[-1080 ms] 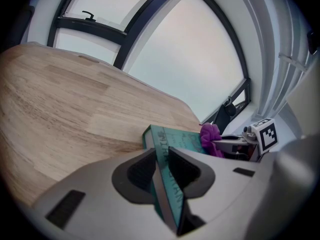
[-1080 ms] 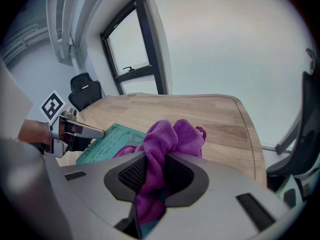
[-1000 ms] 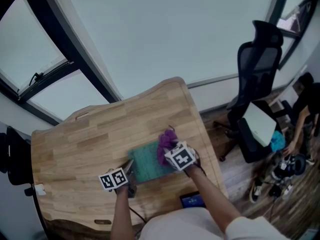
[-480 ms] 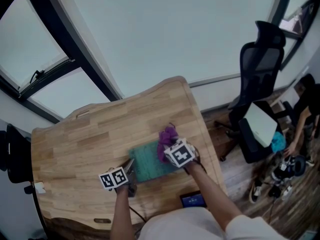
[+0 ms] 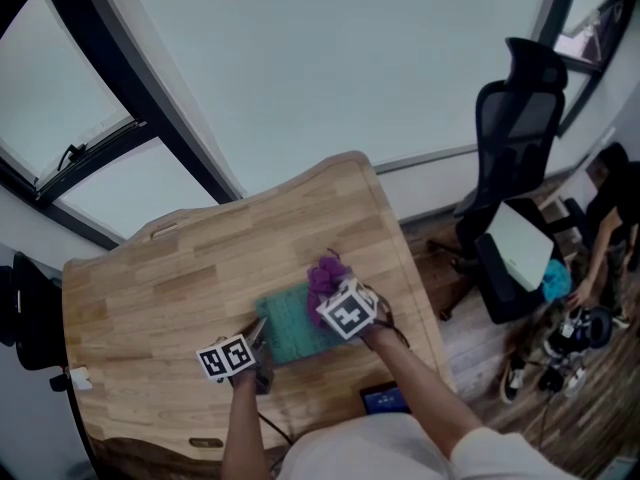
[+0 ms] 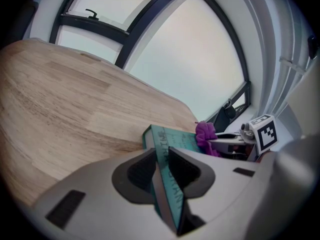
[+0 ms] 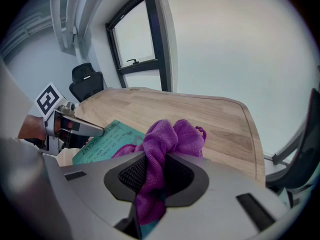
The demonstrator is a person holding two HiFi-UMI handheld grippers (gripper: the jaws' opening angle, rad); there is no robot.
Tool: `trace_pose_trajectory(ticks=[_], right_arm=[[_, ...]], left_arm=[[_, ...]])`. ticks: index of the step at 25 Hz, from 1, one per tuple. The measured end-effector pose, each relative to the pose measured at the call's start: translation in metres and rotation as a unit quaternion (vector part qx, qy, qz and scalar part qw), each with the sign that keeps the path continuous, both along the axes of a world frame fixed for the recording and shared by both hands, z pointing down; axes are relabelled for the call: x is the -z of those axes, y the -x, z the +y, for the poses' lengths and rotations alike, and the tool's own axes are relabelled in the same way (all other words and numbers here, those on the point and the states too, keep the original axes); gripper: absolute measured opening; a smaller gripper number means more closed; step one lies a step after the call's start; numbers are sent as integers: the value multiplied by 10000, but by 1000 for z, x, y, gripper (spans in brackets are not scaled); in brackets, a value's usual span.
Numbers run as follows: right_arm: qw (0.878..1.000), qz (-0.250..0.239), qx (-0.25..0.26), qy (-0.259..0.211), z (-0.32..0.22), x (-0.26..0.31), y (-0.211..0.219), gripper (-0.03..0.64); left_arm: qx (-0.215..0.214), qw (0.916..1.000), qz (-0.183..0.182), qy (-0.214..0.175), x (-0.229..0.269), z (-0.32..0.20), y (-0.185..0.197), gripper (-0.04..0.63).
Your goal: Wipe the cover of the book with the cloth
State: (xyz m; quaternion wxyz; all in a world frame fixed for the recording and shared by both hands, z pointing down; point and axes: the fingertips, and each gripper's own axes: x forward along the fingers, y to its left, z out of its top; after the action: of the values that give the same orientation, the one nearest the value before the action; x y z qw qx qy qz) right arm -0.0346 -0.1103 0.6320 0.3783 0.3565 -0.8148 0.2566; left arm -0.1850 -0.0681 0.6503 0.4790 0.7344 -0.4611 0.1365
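A teal book (image 5: 292,323) lies flat on the wooden table (image 5: 180,268). My left gripper (image 5: 260,343) is shut on the book's near-left edge, whose spine (image 6: 167,179) runs between the jaws. A bunched purple cloth (image 5: 324,278) rests on the book's right part, with my right gripper (image 5: 330,293) shut on it. In the right gripper view the cloth (image 7: 167,144) fills the jaws and the teal cover (image 7: 102,143) shows to the left. From the left gripper view the cloth (image 6: 206,136) shows at the book's far end.
A black office chair (image 5: 515,138) stands right of the table, with a person (image 5: 610,218) seated at the far right. A small dark device (image 5: 385,400) lies at the table's near edge. A large window (image 5: 330,68) runs behind the table.
My right gripper and the purple cloth have slid a little to the left across the book's cover. The left gripper and the book have stayed where they were.
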Motion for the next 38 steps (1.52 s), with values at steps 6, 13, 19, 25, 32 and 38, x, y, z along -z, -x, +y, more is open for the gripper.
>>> trace_pose_trajectory(ticks=[6, 13, 19, 25, 32, 38], right_arm=[[9998, 15, 199, -14, 7, -1, 17, 87], [9992, 27, 396, -6, 13, -4, 31, 87], [9981, -9, 611, 30, 18, -4, 48, 87], [9971, -46, 753, 35, 20, -2, 61, 87], [9967, -27, 812, 61, 20, -3, 64, 87], [9961, -39, 878, 60, 21, -2, 69, 87]], left_arm=[[-1, 10000, 27, -5, 0, 0, -1, 77], [3, 10000, 44, -15, 0, 0, 0, 77], [-16, 10000, 22, -29, 0, 0, 0, 77], [-14, 10000, 18, -37, 1, 0, -1, 77], [-34, 10000, 3, -37, 1, 0, 0, 77], [-27, 10000, 6, -49, 1, 0, 0, 77]])
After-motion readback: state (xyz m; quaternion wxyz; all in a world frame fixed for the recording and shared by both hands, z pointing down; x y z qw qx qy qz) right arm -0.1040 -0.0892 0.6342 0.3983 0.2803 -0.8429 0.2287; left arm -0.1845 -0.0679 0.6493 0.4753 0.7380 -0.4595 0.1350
